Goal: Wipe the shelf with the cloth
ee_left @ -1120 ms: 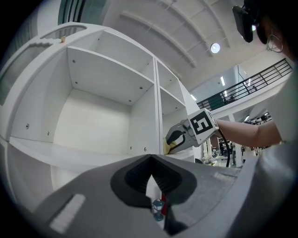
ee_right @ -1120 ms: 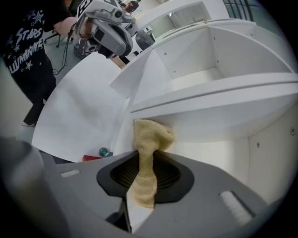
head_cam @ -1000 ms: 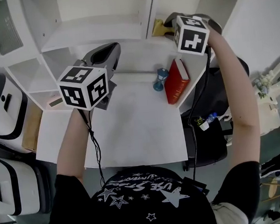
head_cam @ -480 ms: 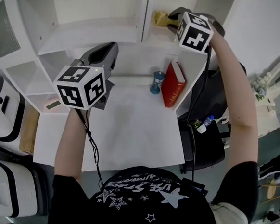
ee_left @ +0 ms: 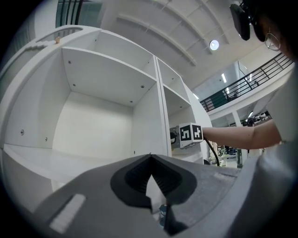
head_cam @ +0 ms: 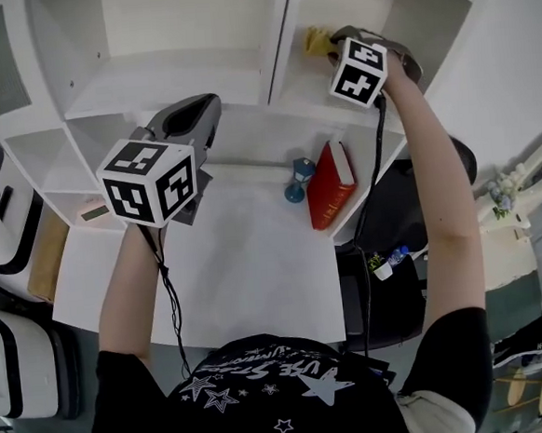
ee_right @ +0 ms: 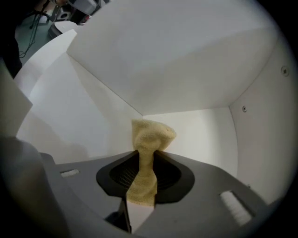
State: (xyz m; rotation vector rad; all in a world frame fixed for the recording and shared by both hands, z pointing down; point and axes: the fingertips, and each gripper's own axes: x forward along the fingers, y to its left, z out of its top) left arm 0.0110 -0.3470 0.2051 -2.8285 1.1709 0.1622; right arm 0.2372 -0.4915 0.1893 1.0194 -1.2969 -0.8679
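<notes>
A yellow cloth (head_cam: pixel 317 40) is pinched in my right gripper (head_cam: pixel 332 45), which reaches into the upper right compartment of the white shelf unit (head_cam: pixel 309 85). In the right gripper view the cloth (ee_right: pixel 151 135) sticks up from between the shut jaws of the right gripper (ee_right: pixel 145 160), close to the white inner walls. My left gripper (head_cam: pixel 208 106) hovers in front of the lower left shelf board, shut with nothing in it. In the left gripper view the left gripper (ee_left: pixel 150 157) points at an empty white compartment.
A red book (head_cam: pixel 328 184) leans at the desk's right back, with a small blue hourglass (head_cam: pixel 294 179) next to it. The white desk (head_cam: pixel 228 261) lies below. White appliances (head_cam: pixel 1 232) stand at the left. A dark chair (head_cam: pixel 394 238) sits at the right.
My right gripper has moved up and deeper into the upper right compartment, carrying the cloth. The left gripper has stayed about where it was, shut.
</notes>
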